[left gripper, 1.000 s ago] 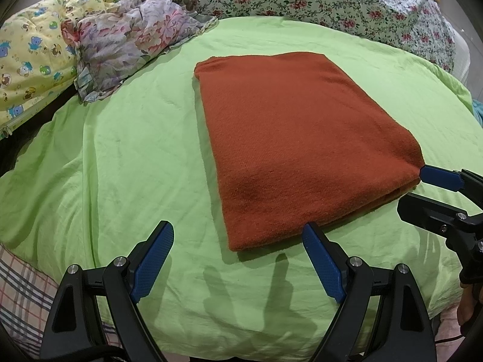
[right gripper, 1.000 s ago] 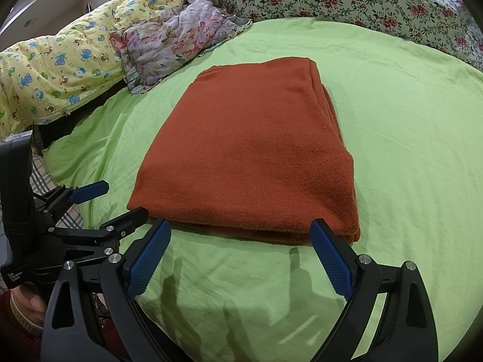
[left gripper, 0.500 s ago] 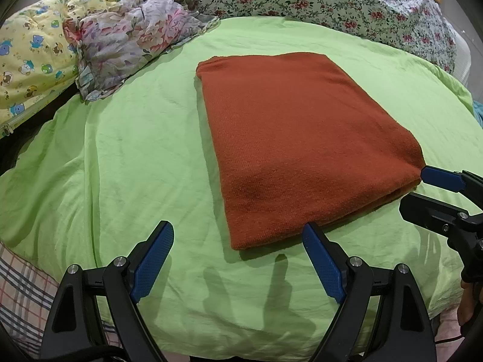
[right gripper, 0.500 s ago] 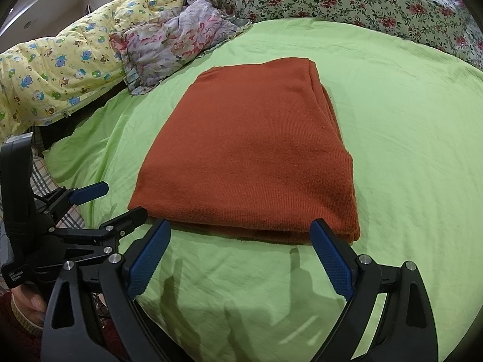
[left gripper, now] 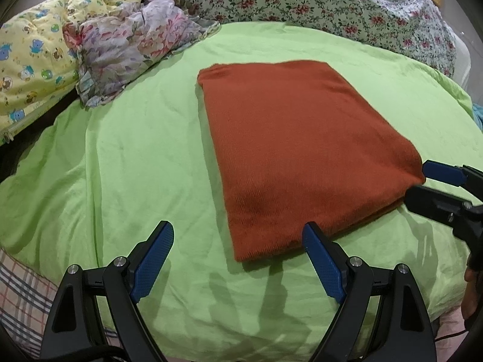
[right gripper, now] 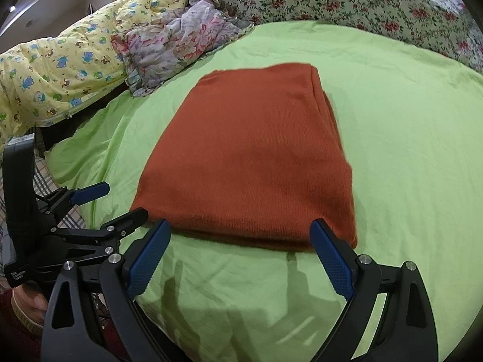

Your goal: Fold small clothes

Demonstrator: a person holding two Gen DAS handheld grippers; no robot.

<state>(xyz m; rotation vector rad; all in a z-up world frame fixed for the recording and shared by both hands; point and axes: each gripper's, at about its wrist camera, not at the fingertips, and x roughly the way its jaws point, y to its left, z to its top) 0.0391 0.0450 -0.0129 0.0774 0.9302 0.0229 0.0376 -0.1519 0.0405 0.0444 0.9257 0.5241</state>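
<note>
A rust-orange knit garment [left gripper: 302, 150] lies folded into a flat rectangle on the green bedsheet [left gripper: 135, 166]; it also shows in the right wrist view [right gripper: 250, 163]. My left gripper [left gripper: 238, 241] is open and empty, just short of the garment's near left corner. My right gripper [right gripper: 241, 241] is open and empty at the garment's near edge. The right gripper also shows at the right edge of the left wrist view [left gripper: 434, 184], by the garment's near right corner. The left gripper shows at the left of the right wrist view [right gripper: 111, 202].
A crumpled floral cloth [left gripper: 129, 48] and a yellow cartoon-print quilt [left gripper: 27, 63] lie at the far left. A flowered bedspread [left gripper: 317, 6] runs along the back. A plaid cloth [left gripper: 18, 295] shows at the sheet's near left edge.
Almost nothing has changed. Both grippers stay open and hover at the garment's near edge, with only a slight drift.
</note>
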